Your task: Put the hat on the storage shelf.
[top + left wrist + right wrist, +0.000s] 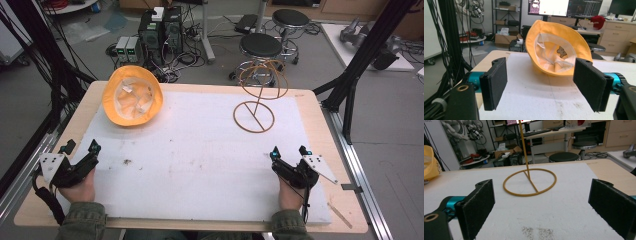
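- The white table top (200, 165) holds everything.
- The yellow hat (132, 95) lies upside down at the far left; the left gripper view shows a little patch inside it.
- The gold wire stand (256, 100) stands far right; the high view shows its top loops.
- The left gripper (80, 150) and right gripper (289, 152) sit near the front edge, jaws spread wide, holding nothing.

Yellow bucket hat (132, 95) (556, 48) upturned, opening facing up and tilted toward near side, white lining and small label visible inside; far left on white mat.
Golden wire hat stand (257, 95) (530, 181) upright, far right: flat ring base with crossbar, thin stem, hoop top. Well apart.
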Tool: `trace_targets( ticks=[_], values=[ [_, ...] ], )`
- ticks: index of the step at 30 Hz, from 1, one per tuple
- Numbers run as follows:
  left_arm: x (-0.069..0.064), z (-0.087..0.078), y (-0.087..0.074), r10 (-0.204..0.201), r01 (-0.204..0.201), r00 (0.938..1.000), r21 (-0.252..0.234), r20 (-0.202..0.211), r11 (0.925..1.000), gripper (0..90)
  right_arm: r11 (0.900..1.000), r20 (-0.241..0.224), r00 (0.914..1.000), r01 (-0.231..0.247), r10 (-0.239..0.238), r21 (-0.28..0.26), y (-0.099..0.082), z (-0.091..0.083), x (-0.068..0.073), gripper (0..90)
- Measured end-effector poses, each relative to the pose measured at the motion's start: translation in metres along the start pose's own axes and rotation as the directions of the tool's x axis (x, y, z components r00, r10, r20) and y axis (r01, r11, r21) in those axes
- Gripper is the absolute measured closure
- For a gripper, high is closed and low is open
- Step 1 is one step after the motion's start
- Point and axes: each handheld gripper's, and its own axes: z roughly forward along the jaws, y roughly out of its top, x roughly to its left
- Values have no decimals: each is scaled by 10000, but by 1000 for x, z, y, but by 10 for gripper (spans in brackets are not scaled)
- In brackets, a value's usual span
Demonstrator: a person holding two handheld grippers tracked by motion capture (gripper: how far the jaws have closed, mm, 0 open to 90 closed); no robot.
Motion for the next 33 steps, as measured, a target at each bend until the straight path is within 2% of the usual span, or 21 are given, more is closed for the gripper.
trace_targets(
  ticks=[14,33],
  values=[
    [0,1,-1,-207,207,9998,103,2,9997,282,9999,14,9999,-144,144,64,0,0,0,57],
    [-1,1,0,-129,128,9999,58,104,9999,285,9998,-109,9998,-192,193,100,-1,1,1,57]
  ],
)
